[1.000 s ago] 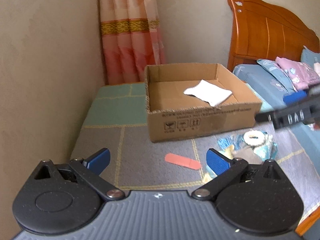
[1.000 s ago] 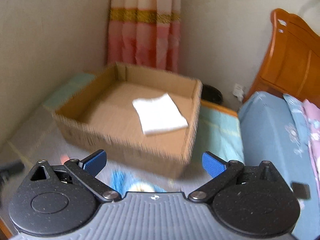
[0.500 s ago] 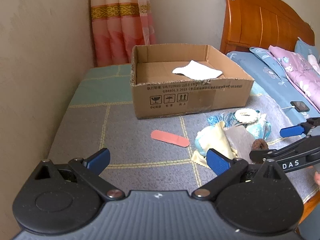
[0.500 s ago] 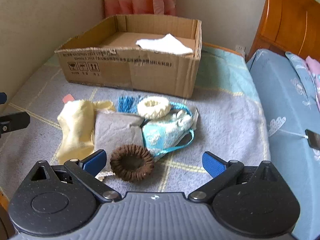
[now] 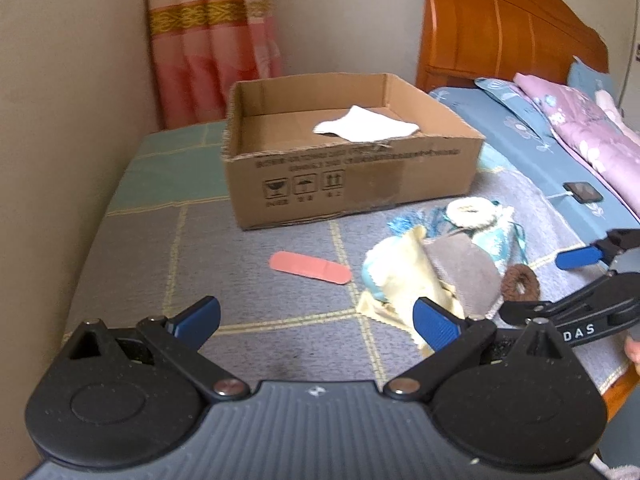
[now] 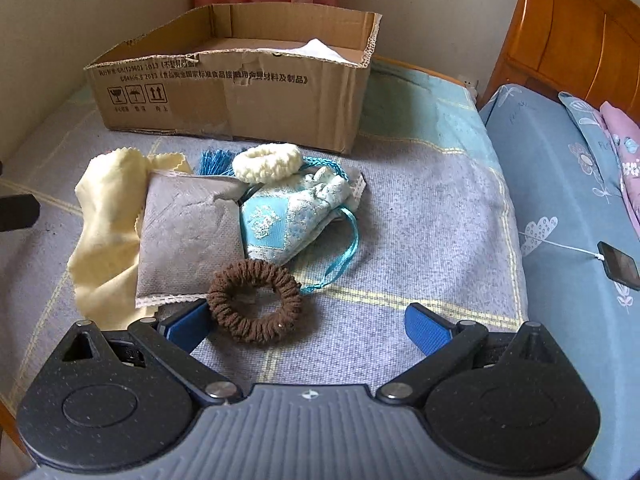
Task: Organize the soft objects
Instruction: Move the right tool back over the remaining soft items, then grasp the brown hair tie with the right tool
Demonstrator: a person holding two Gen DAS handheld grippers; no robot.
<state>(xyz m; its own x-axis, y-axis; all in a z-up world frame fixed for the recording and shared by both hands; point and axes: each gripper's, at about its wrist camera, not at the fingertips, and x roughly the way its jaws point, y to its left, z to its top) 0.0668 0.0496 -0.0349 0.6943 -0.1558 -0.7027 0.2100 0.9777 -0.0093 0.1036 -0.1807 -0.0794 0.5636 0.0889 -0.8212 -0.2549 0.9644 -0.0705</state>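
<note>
On the left wrist view, my left hand-held gripper (image 5: 316, 322) hangs wide open and empty above the grey checked blanket-covered surface (image 5: 256, 280); the open brown cardboard box (image 5: 352, 184) with a folded white cloth (image 5: 366, 126) inside sits well ahead, and a flat pink strip (image 5: 310, 267) lies between. Switching to the right wrist view, my right hand-held gripper (image 6: 308, 326) is spread wide, holding nothing, and the brown knitted hair scrunchie (image 6: 255, 300) lies right at its left finger, just touching. I'd shift slightly left to centre the ring, then close on one side of its band, clear of the grey fabric pouch (image 6: 190, 236) beside it.
</note>
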